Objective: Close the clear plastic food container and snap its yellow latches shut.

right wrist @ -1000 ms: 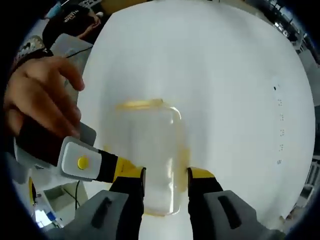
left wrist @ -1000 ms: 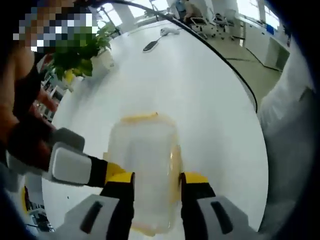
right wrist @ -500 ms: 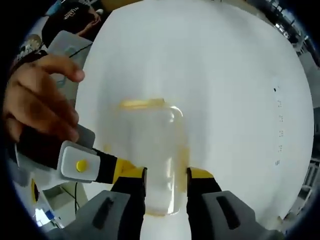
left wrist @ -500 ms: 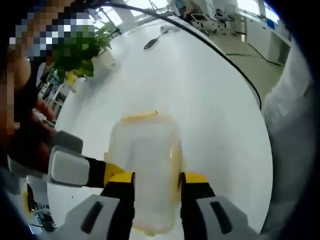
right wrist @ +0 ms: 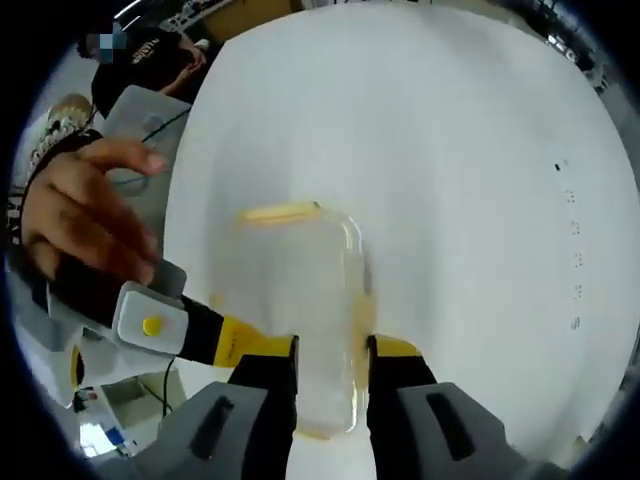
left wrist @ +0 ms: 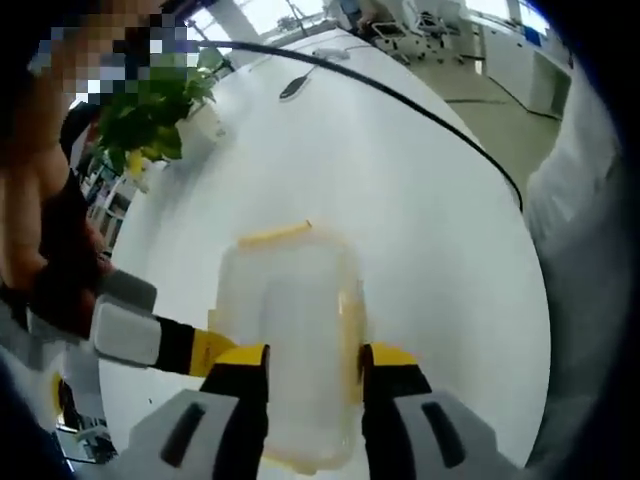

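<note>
Left gripper view: your left gripper (left wrist: 314,362) has its two jaws set apart around the near part of the clear container (left wrist: 288,340), which sits on the white table (left wrist: 400,200) with its lid down. You cannot tell from here whether the jaws press its walls or merely bracket them. One yellow latch (left wrist: 274,235) lies flat along the far end, and another (left wrist: 350,330) runs down the right side just beside your jaw. A potted plant (left wrist: 160,105) stands well away near the table's far edge.

In the right gripper view, your right gripper (right wrist: 332,352) straddles the same container (right wrist: 300,300) in the same manner, jaws parted to either side of it, contact unclear. The other gripper (right wrist: 175,335) comes in from the left, held by your hand (right wrist: 80,225).

Over the last second little has moved: the container has stayed in place between both pairs of jaws, and the views have only drifted slightly, so you have been hovering rather than pressing. The lid looks seated and the far latch looks down; the side latches are too blurred to judge. Press each in turn to be sure they have snapped.
</note>
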`<move>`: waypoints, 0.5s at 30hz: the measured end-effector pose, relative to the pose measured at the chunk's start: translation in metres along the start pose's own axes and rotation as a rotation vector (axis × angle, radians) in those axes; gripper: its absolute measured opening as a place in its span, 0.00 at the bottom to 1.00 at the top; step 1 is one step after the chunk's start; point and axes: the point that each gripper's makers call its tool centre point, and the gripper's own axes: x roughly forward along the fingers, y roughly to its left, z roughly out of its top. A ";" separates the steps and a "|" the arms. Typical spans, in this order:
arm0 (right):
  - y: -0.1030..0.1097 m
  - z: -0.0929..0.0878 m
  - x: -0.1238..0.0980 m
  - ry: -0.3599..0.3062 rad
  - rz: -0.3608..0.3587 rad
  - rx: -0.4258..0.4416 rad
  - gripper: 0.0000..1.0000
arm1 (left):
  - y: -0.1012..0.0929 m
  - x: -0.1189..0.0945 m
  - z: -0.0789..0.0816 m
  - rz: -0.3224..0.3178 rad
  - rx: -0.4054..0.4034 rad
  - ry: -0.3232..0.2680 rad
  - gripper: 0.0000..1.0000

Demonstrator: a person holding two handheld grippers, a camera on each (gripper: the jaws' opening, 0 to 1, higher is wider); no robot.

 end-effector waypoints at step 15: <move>0.007 -0.005 0.006 0.011 0.062 0.006 0.22 | -0.003 -0.002 0.001 -0.006 0.002 -0.033 0.31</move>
